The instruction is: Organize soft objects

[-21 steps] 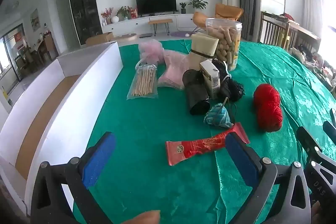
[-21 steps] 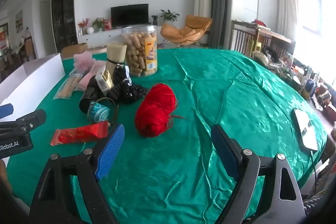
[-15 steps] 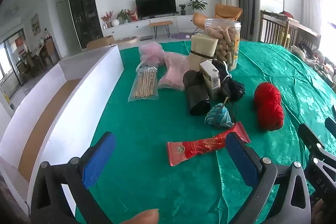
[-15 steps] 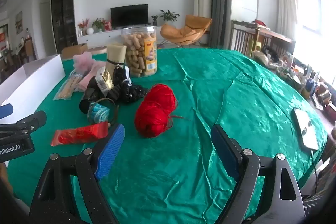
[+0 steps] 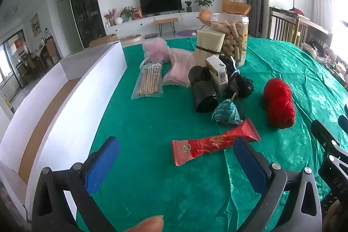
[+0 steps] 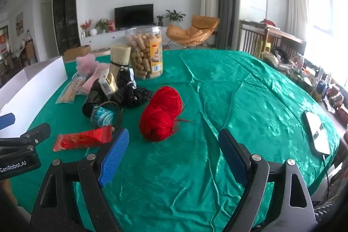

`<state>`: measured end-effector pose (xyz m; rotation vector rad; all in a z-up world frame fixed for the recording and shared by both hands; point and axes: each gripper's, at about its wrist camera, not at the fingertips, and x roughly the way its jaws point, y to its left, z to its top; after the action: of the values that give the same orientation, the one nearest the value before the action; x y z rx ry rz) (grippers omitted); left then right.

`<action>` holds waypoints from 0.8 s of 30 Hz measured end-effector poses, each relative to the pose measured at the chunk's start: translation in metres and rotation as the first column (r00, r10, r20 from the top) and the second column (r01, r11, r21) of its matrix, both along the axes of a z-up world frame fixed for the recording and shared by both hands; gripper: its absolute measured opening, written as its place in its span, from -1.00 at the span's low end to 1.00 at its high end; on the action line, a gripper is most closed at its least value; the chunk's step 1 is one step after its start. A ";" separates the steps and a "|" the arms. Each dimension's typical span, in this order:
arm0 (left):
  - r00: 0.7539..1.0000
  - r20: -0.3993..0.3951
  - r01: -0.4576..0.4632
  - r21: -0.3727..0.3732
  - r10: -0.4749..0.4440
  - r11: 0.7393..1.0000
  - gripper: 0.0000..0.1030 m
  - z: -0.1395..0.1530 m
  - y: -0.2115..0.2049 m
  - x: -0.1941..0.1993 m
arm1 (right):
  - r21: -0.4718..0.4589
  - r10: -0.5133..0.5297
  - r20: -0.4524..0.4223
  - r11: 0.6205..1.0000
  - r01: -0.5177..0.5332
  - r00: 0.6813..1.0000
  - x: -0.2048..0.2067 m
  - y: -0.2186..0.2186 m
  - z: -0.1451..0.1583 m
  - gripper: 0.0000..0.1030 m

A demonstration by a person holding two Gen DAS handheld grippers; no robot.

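Red yarn (image 6: 162,114) sits on the green cloth (image 6: 239,101) at about 11 o'clock from our right gripper (image 6: 171,156), just ahead of its blue pads (image 6: 114,154) and apart from them. In the left wrist view the yarn (image 5: 279,104) lies at 2 o'clock. At the yarn's 9 o'clock we see a teal pouch (image 6: 102,116), and past it a black heap (image 6: 130,90) with a small carton (image 6: 107,80) leaning on it. A red packet (image 5: 214,144) lies flat at 1 o'clock from our left gripper (image 5: 176,166), its near edge just beside the right pad. Farther off, at 12 o'clock, stand a snack jar (image 5: 233,36) and a tan pack (image 5: 207,45), with pink fabric (image 5: 179,66), a pink puff (image 5: 155,50) and a bag of sticks (image 5: 149,80) to their left. A white box (image 5: 65,99) runs along the cloth's 9 o'clock side. A phone (image 6: 316,134) lies at 3 o'clock in the right wrist view. Both our grippers stand wide, with nothing between the pads.
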<state>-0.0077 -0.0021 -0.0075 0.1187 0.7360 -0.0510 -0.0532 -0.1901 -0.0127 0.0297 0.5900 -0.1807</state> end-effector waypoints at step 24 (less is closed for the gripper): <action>0.999 -0.049 -0.002 0.003 0.002 1.000 1.00 -0.015 0.001 0.005 | 0.002 -0.001 -0.004 1.000 0.001 1.000 0.001 0.001 -0.002 0.68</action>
<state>-0.0027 -0.0006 -0.0224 0.1197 0.7857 -0.0507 -0.0522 -0.1891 -0.0148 0.0319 0.5940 -0.1806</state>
